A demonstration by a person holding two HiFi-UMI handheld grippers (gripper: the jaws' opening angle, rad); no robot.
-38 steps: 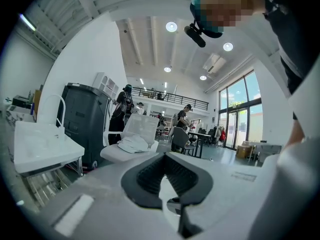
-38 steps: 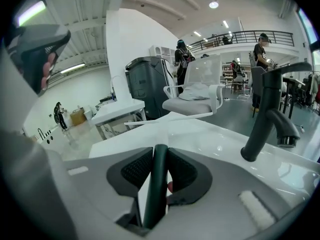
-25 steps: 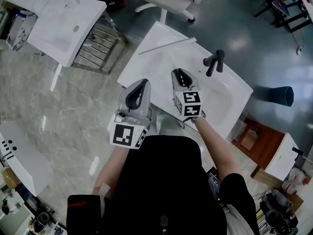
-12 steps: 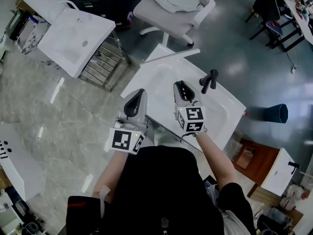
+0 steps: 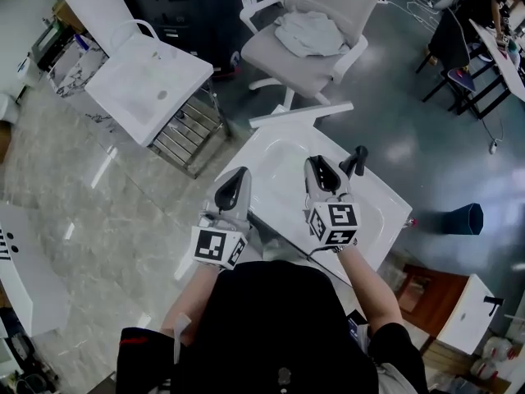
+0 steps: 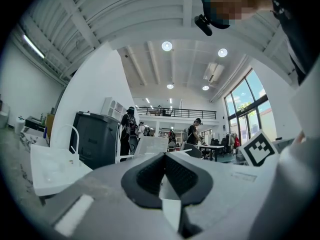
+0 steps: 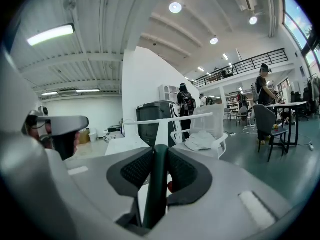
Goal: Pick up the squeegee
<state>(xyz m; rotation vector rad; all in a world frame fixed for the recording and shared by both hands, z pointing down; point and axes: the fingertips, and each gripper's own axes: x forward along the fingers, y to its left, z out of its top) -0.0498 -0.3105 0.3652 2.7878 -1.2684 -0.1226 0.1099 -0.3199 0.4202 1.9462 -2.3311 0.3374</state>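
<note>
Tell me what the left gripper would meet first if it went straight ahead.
Most likely the white office chair: in the left gripper view it stands right beyond the tips of the left gripper. The way to it looks free, though depth is unclear.

Readable words, brands, numbers, signs: none in any view.
Black-and-white square markers (image 5: 215, 247): blocky printed patterns only, with no letters or digits.
</note>
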